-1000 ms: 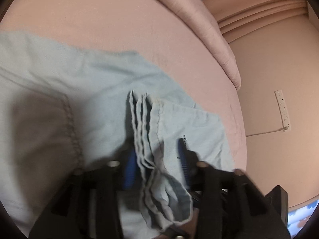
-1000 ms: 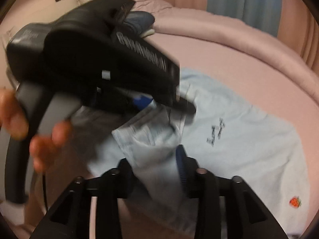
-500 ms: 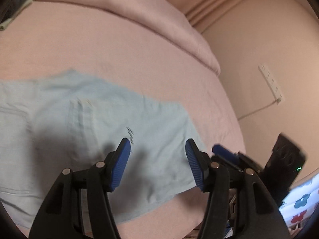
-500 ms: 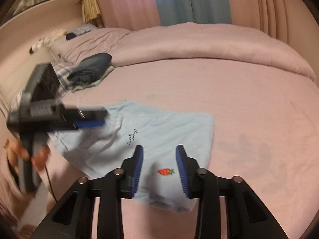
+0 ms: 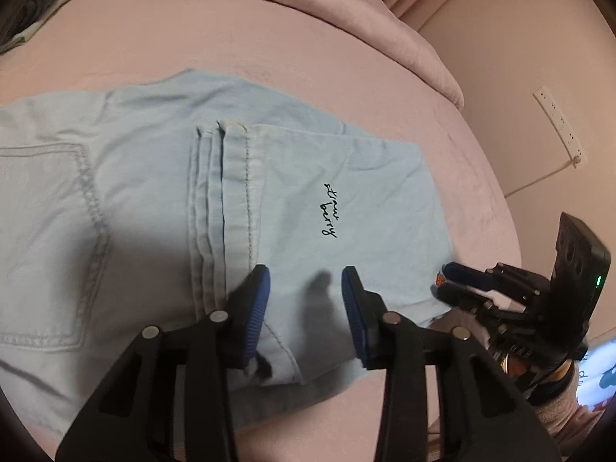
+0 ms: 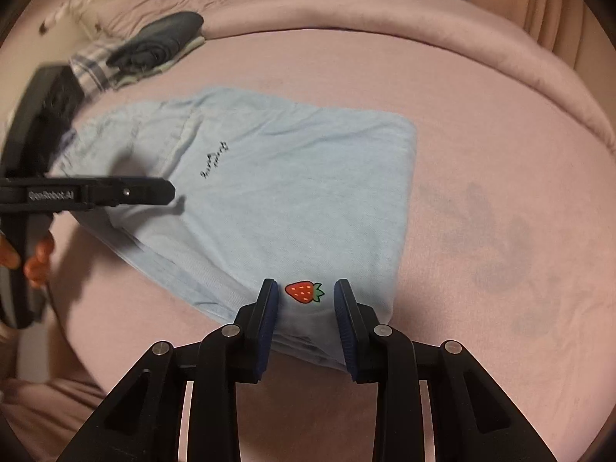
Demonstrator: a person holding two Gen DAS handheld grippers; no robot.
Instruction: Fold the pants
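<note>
- On the pink bed [image 6: 481,123], the light-blue pants [image 6: 269,177] lie folded once, hems laid across the seat.
- Fabric judged soft, light, limp; best taken at the near fold corners.
- Left gripper [image 5: 306,308]: jaws closing, astride the near edge, nothing pinched yet.
- Right gripper [image 6: 306,308]: jaws closing about the strawberry corner, no grip yet.
- Open bedding right and beyond; dark clothes pile [image 6: 154,46] well apart.

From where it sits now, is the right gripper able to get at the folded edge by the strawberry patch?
Probably yes. The right gripper straddles the near edge of the pants just below the strawberry patch, jaws closing, with nothing between. The left gripper is off to the side.
</note>
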